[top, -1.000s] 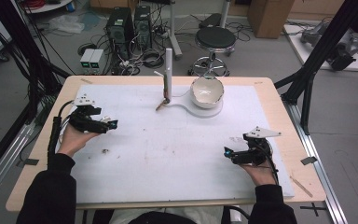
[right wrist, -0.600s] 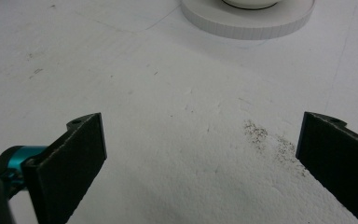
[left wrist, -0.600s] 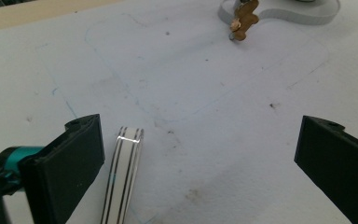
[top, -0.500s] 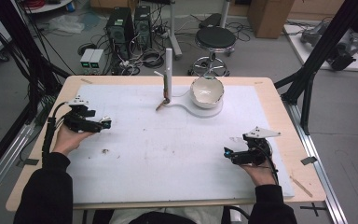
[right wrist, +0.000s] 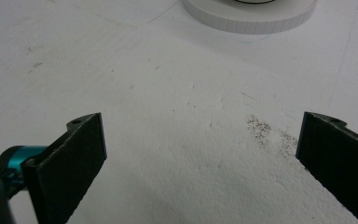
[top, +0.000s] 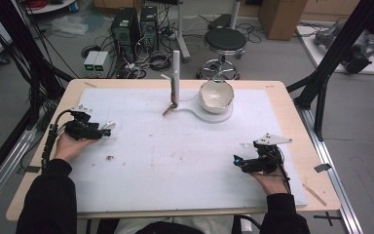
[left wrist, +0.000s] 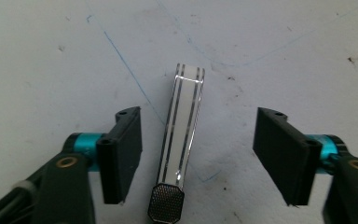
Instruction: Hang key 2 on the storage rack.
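A slim white bar with chrome stripes and a dark textured end (left wrist: 182, 140) lies flat on the white mat, seen small at the mat's left (top: 110, 125). My left gripper (left wrist: 198, 158) straddles it low over the mat, also at the left (top: 105, 130). Its jaws have just been closing, with the bar between them and a gap left on both sides. My right gripper (right wrist: 200, 158) rests open on the mat at the right (top: 236, 161), with nothing between its fingers.
A white bowl (top: 216, 94) sits on a round white base (top: 219, 116) at the back centre, its rim also in the right gripper view (right wrist: 249, 18). An upright rod (top: 175, 78) stands beside it. Dark specks (top: 109, 157) dot the mat (top: 175, 161).
My left hand has shifted a little left and sunk toward the mat over the bar. The right hand has kept still.
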A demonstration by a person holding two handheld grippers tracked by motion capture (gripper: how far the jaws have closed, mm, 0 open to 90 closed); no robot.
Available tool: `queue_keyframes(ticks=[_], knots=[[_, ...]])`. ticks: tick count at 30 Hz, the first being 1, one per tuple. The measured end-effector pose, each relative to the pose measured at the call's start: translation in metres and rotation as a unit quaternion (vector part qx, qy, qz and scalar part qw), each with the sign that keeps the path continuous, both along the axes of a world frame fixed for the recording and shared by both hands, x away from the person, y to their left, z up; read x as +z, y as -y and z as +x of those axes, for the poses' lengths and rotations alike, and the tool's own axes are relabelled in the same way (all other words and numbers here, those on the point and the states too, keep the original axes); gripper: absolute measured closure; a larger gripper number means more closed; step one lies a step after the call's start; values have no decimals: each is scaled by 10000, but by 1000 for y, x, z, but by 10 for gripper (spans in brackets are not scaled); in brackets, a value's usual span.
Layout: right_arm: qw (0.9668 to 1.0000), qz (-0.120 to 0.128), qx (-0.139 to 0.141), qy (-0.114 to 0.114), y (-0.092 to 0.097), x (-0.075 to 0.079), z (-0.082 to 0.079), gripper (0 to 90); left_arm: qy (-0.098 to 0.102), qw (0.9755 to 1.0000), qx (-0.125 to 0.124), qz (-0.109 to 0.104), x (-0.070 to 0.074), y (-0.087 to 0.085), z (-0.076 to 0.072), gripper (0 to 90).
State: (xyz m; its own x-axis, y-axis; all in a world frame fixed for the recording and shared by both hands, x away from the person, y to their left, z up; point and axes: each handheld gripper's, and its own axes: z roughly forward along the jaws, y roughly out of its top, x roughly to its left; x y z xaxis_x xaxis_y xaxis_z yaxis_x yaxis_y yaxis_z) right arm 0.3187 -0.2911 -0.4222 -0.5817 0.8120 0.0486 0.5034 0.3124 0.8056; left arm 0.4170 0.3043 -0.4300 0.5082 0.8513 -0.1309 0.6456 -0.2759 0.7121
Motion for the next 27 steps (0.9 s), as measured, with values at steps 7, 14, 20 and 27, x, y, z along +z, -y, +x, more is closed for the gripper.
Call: queue_keyframes(ticks=[7,14,20,27], knots=[[10000,13,-30,24,0,0,0,6,218,9996,18,162,-2,-2,2,486],[10000,-26,-55,21,-1,-1,0,6,47,9998,39,194,-8,-4,5,603],[10000,-23,-65,46,0,-1,0,6,151,9989,-20,450,-7,1,5,745],[10000,10,-70,27,0,0,-1,6,147,9995,48,290,0,-6,2,746]])
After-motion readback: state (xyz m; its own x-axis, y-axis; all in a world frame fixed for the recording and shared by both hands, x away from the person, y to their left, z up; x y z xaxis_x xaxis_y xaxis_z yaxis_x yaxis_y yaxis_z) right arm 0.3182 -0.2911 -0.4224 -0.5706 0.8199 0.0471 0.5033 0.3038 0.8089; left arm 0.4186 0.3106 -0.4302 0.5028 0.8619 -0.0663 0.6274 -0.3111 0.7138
